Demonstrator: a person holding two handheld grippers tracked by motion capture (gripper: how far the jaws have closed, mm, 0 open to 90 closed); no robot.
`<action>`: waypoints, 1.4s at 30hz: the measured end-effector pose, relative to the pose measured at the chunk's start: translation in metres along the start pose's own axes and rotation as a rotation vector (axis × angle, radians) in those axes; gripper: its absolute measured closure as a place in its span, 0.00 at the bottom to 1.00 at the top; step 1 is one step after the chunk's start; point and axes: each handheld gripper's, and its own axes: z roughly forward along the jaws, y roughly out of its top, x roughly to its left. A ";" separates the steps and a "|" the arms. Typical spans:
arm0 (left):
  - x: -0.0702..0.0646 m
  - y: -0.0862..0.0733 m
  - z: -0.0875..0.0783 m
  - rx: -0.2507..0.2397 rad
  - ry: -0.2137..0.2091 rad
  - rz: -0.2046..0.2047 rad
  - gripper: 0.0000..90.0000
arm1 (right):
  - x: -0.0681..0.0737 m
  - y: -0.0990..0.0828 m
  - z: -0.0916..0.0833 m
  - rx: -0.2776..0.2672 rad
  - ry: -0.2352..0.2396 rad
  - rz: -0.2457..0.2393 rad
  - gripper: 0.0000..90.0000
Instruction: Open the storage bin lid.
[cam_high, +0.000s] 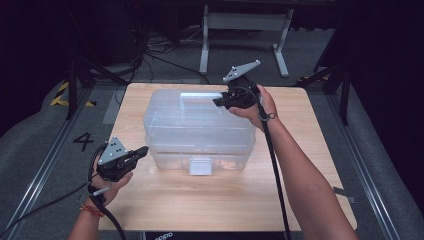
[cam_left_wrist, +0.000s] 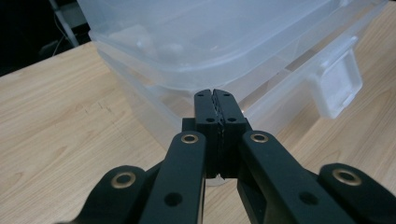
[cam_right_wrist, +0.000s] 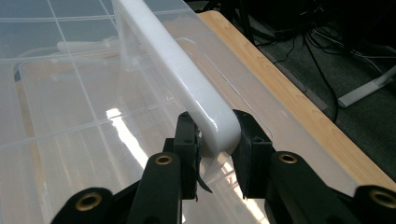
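A clear plastic storage box (cam_high: 199, 131) sits in the middle of the wooden worktop (cam_high: 300, 185) in the high view, its white front latch (cam_high: 201, 165) facing the bottom of the frame and its white carry handle (cam_high: 200, 95) running left to right along the top of the lid, toward the upper centre.

The right gripper (cam_high: 223, 101) holds that handle. In the right gripper view the handle (cam_right_wrist: 187, 84) runs from the upper left of the frame down to the centre, and its rounded end sits between the two fingers (cam_right_wrist: 250, 140), which press on it from either side. The grip is at the handle's right-hand end as the high view shows it, not at its middle, so the long axis of the handle stretches away to the left of the grip.

The left gripper (cam_high: 145, 150) rests at the lower left of the high view, just beside the box's near left corner. In the left gripper view its fingers (cam_left_wrist: 205, 109) are pressed together with nothing between them, their tips close to the box wall (cam_left_wrist: 154, 112), while the latch (cam_left_wrist: 338, 86) lies off to the right of the frame.

Judging from this, the left hand is the nearer one to the latch, which lies to the right of its fingertips along the front wall.
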 end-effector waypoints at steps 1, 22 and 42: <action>0.000 0.000 0.002 0.004 0.001 -0.003 1.00 | -0.001 0.000 0.000 0.002 0.000 0.003 0.81; -0.001 0.005 0.008 -0.015 0.014 -0.014 1.00 | 0.010 -0.010 -0.026 -0.065 -0.102 -0.039 0.66; 0.003 0.014 0.004 -0.028 0.031 -0.013 1.00 | 0.015 -0.092 -0.100 -0.183 -0.166 0.001 0.52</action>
